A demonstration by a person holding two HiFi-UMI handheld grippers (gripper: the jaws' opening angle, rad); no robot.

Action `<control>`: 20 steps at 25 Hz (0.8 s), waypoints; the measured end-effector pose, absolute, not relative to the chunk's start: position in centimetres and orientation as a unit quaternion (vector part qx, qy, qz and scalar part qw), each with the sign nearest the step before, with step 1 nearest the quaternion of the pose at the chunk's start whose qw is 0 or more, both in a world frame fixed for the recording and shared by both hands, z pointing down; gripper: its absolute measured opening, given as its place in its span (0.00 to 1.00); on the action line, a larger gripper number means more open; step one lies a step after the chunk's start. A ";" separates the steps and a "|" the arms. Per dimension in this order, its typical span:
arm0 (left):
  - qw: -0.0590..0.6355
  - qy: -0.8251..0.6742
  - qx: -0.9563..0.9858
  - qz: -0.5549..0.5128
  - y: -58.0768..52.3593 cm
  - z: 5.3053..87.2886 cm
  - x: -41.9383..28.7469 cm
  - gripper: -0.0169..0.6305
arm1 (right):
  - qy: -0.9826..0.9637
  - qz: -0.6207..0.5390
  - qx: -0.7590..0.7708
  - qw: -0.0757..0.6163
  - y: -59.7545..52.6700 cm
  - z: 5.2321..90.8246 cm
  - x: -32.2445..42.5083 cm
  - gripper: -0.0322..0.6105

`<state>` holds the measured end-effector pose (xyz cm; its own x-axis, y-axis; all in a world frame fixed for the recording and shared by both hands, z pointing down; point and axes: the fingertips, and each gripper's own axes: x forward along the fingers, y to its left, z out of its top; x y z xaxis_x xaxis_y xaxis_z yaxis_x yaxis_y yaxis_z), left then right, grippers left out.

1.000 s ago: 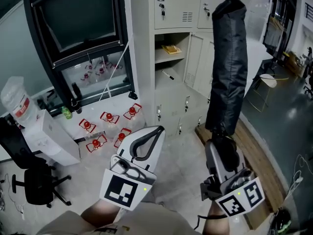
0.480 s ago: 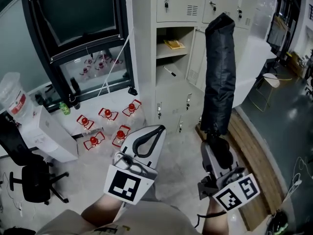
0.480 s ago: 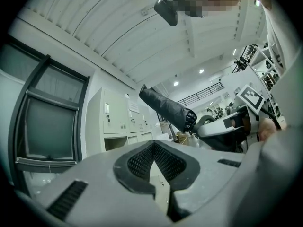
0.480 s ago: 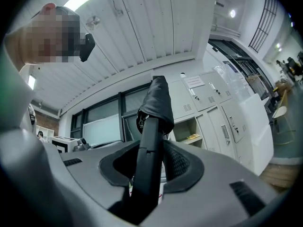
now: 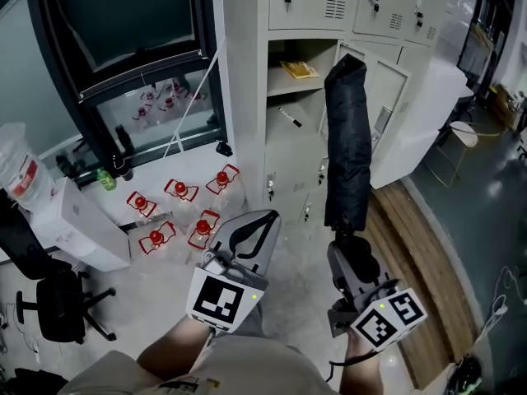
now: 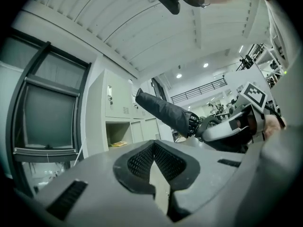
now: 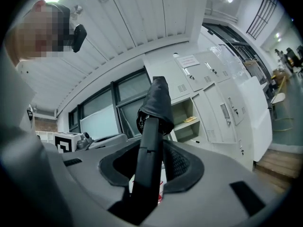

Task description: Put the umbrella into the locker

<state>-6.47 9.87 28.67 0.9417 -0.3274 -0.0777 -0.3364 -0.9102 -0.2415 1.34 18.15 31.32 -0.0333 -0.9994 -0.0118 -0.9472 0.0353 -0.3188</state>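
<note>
A folded black umbrella (image 5: 348, 142) stands nearly upright in front of the open locker compartment (image 5: 299, 89); its handle (image 7: 149, 150) is clamped in my right gripper (image 5: 350, 257), which is shut on it. The top of the umbrella (image 7: 157, 103) points toward the lockers. The locker's door (image 5: 383, 89) hangs open to the right of the umbrella. A yellow item (image 5: 296, 69) lies on the upper shelf and a dark marker (image 5: 289, 118) on the one below. My left gripper (image 5: 247, 237) is shut and holds nothing, low and left of the umbrella (image 6: 165, 113).
The grey locker bank (image 5: 329, 23) fills the back. Red-capped water bottles (image 5: 185, 208) lie on the floor to the left, near a black-framed window (image 5: 115, 39), a white box (image 5: 78, 225) and an office chair (image 5: 49, 303). A wooden floor strip (image 5: 416, 253) runs on the right.
The umbrella and my right gripper have moved left toward the open compartment, and its top now sits lower against it. The left gripper has barely shifted.
</note>
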 end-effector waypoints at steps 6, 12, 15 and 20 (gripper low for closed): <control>0.096 0.168 -0.981 -0.013 6.0 31.6 -4.2 0.04 | 0.711 -0.162 -0.676 0.108 14.4 34.7 2.8 0.26; 0.074 0.168 -0.982 -0.044 2.1 34.6 -2.3 0.04 | 0.702 -0.204 -0.676 0.091 11.0 38.4 4.4 0.26; 0.065 0.166 -0.982 -0.055 0.5 35.9 -1.1 0.04 | 0.697 -0.225 -0.676 0.082 9.4 40.3 5.4 0.26; 0.054 0.158 -0.984 -0.068 -2.3 37.7 0.7 0.04 | 0.689 -0.259 -0.674 0.063 6.3 43.6 7.1 0.26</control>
